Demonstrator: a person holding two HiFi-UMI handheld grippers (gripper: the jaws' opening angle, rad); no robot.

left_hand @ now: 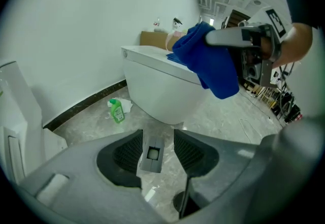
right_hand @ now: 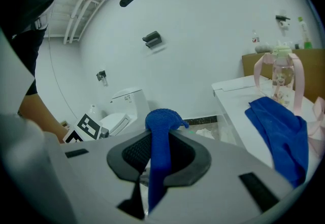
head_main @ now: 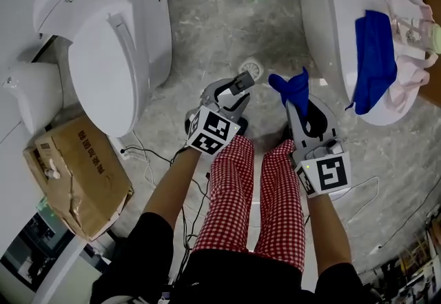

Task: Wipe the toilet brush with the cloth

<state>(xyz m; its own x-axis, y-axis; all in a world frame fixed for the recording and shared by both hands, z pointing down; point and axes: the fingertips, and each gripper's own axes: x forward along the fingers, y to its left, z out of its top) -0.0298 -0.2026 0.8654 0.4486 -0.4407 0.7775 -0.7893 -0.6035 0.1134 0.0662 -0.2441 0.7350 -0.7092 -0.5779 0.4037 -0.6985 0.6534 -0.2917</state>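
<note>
- Holding the brush (left_hand: 151, 153) in my left gripper (head_main: 233, 92): the jaws are drawn in to a narrow gap. Its grey, square-ended handle stands between the pads, seen end-on. No view shows the bristle end.
- Risk here, as I judge it: the handle sits tight to one pad and looks looser at the other. A sideways push while wiping could twist it or slide it out.
- My left forearm reaches forward and low, with the fingers angled toward my right gripper, near it but apart.
- My right gripper (head_main: 298, 99) is clamped on the cloth (head_main: 293, 87). The cloth runs up between the pads, bunches past the fingertips and leaves a loose tail.
- Risk here: only a thin fold looks pinched, so dragging it along the handle may pull it free. The tail could also snag on my left fingers.
- My right forearm points straight ahead, jaws forward and slightly up. The cloth is beside my left fingertips and not touching the brush.
- Beyond my right fingers a spare cloth (head_main: 375, 61) lies on the toilet (head_main: 331, 13).
</note>
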